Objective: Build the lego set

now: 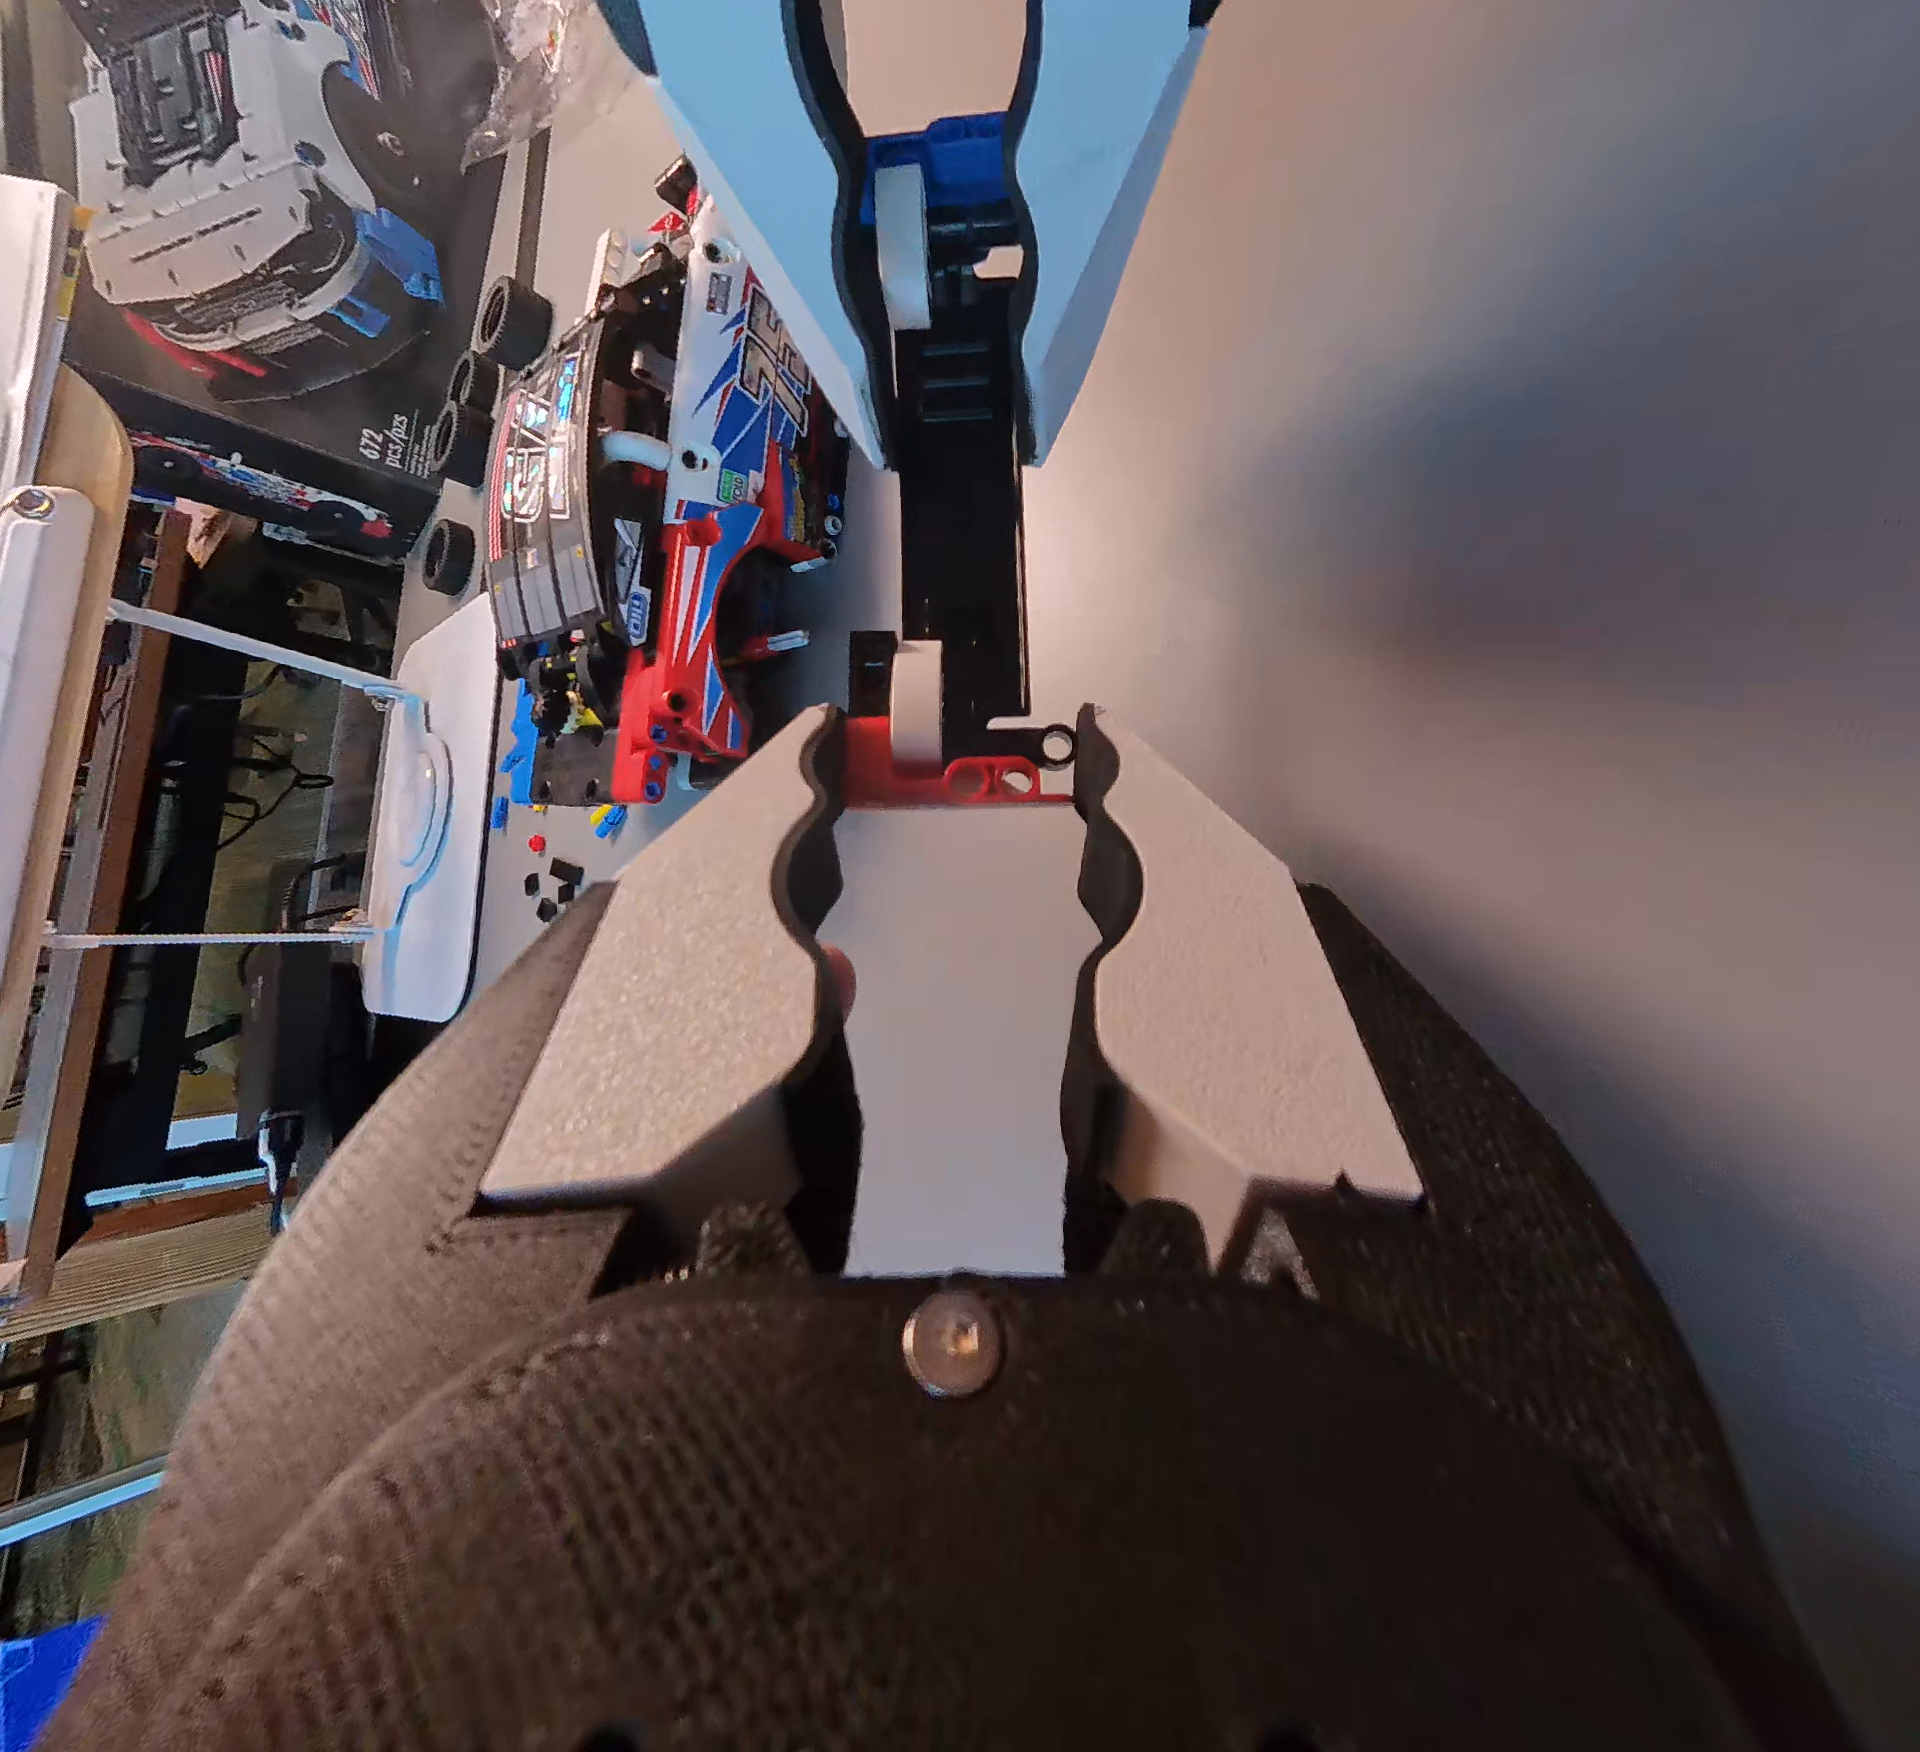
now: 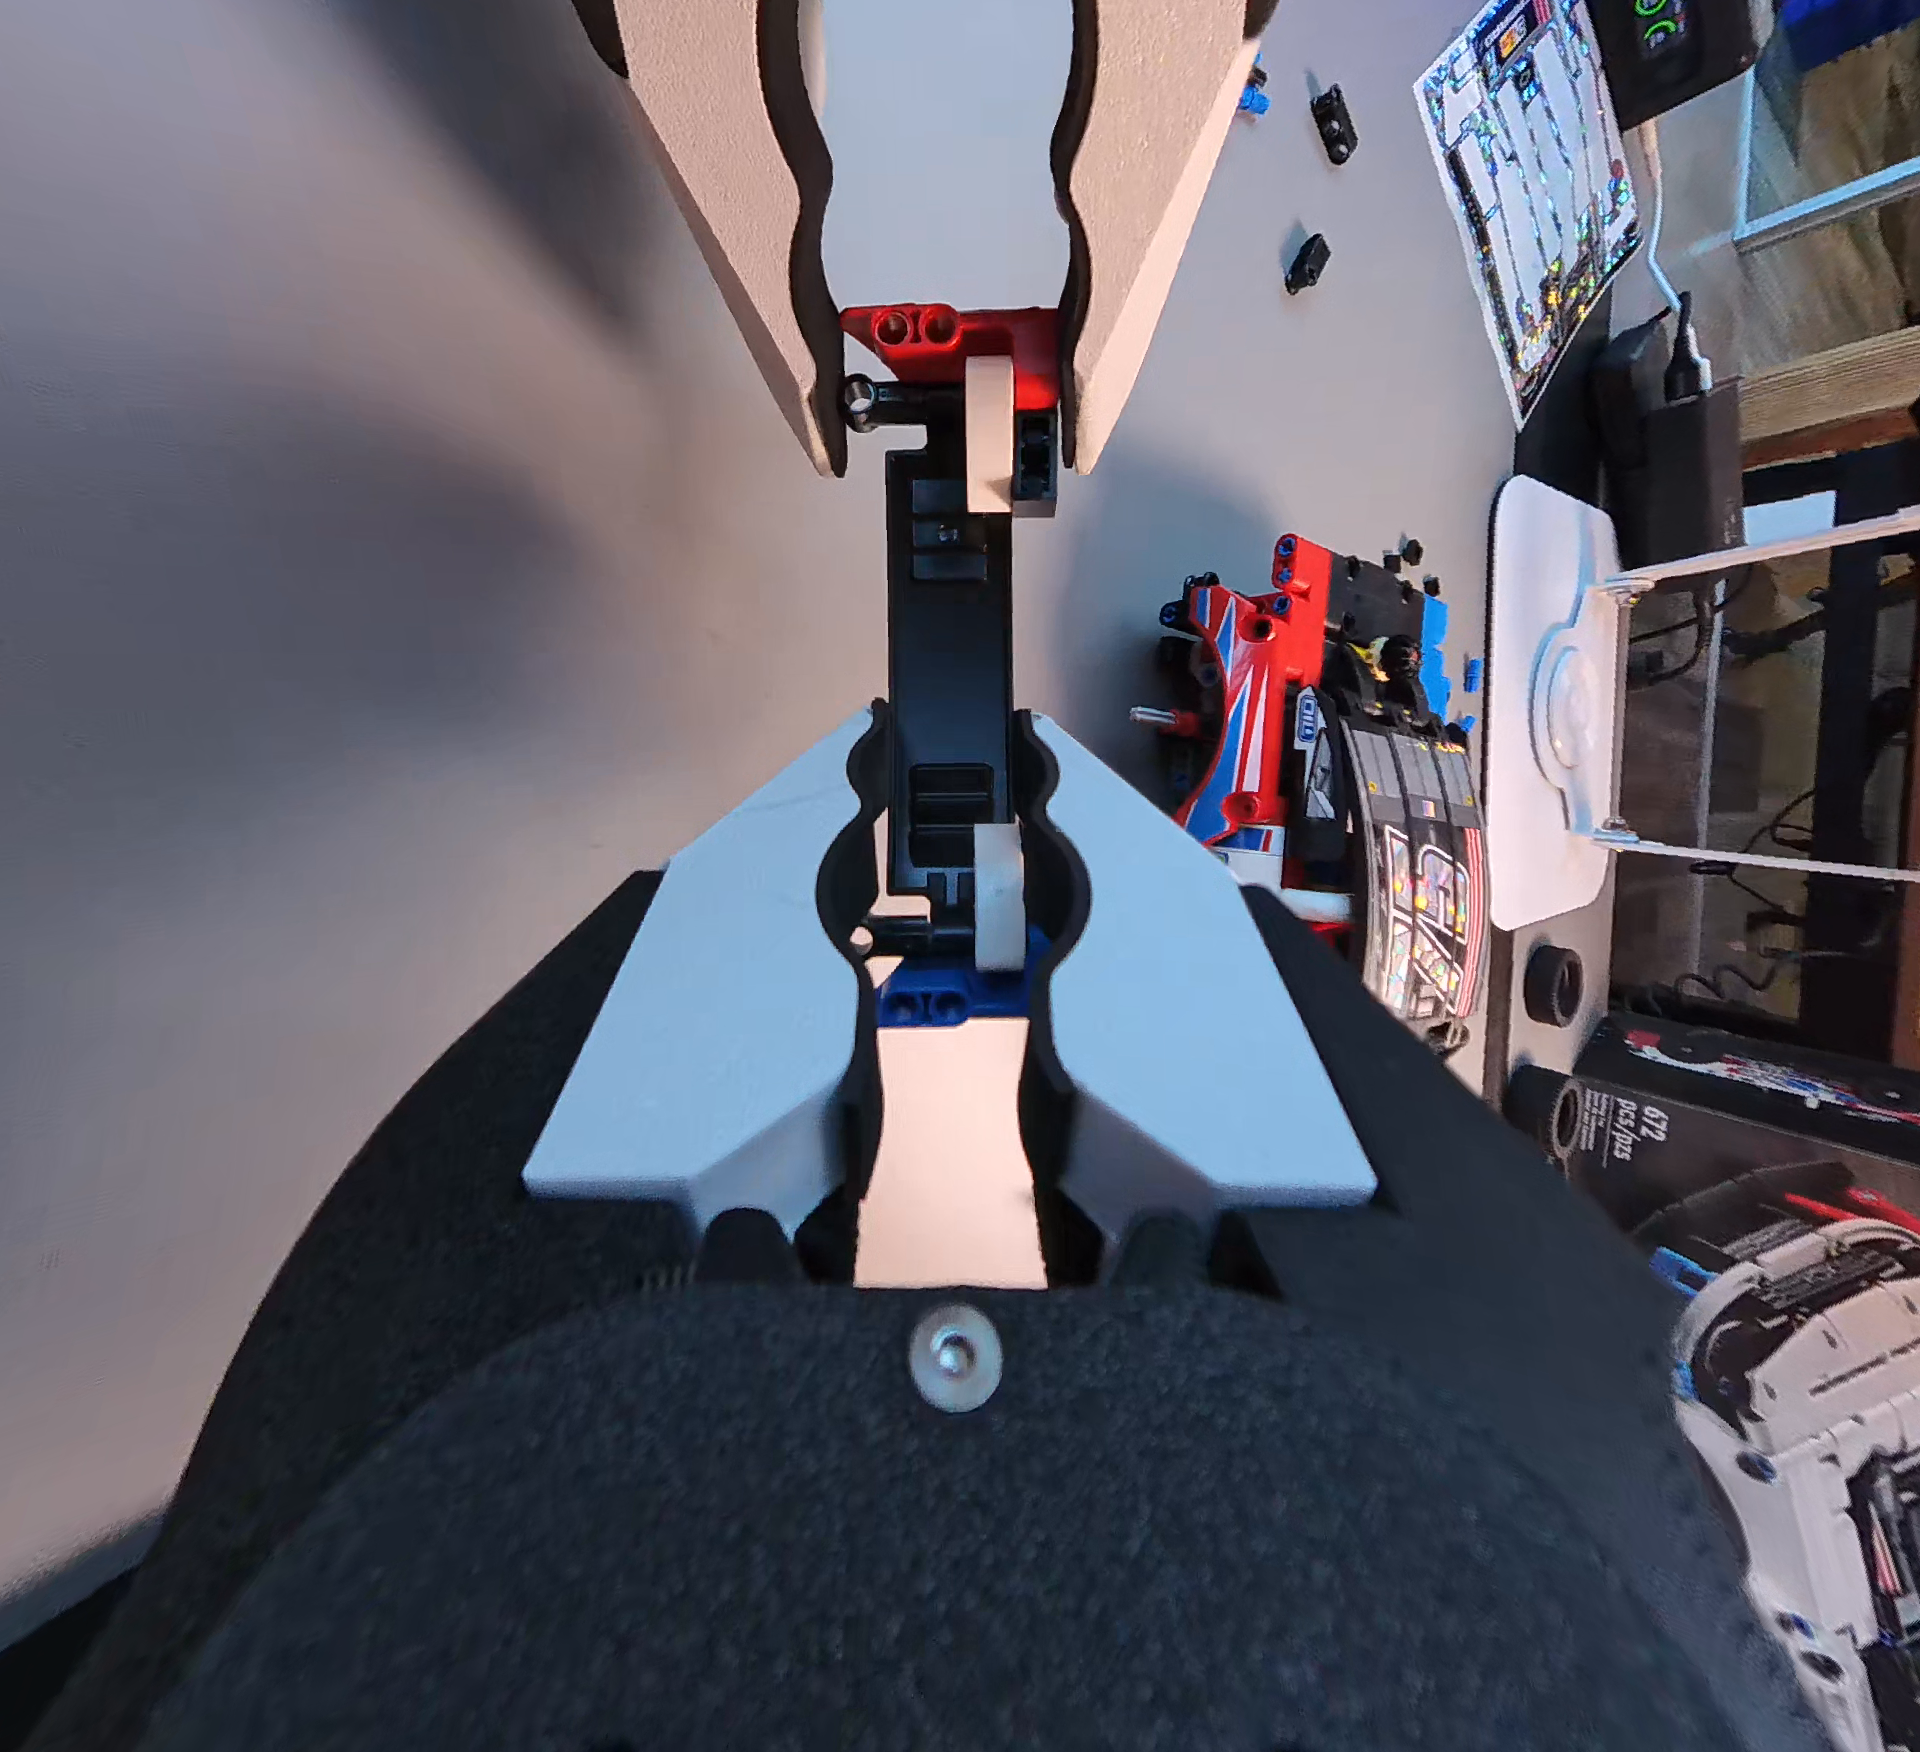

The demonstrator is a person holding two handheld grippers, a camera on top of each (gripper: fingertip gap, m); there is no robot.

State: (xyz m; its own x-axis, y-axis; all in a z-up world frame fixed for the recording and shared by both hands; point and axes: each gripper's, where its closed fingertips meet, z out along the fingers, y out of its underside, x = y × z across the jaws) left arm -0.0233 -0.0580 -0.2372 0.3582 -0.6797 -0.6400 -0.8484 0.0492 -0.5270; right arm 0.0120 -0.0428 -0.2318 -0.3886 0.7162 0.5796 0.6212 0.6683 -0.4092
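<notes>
Lego sub-assembly (image 1: 961, 539), a long black panel with a red end and a blue end, spans between the two grippers above the grey table (image 1: 1455, 455) in the left wrist view: the left gripper (image 1: 956, 767) is closed on the red end, the right gripper (image 1: 940, 248) clamps the blue end opposite, probably steadying both ends for pressing. Right wrist view: right gripper (image 2: 951, 871) fingers sit narrow around the blue end, and the part-built race car (image 2: 1340, 767) lies just beside the sub-assembly, likely awaiting it.
</notes>
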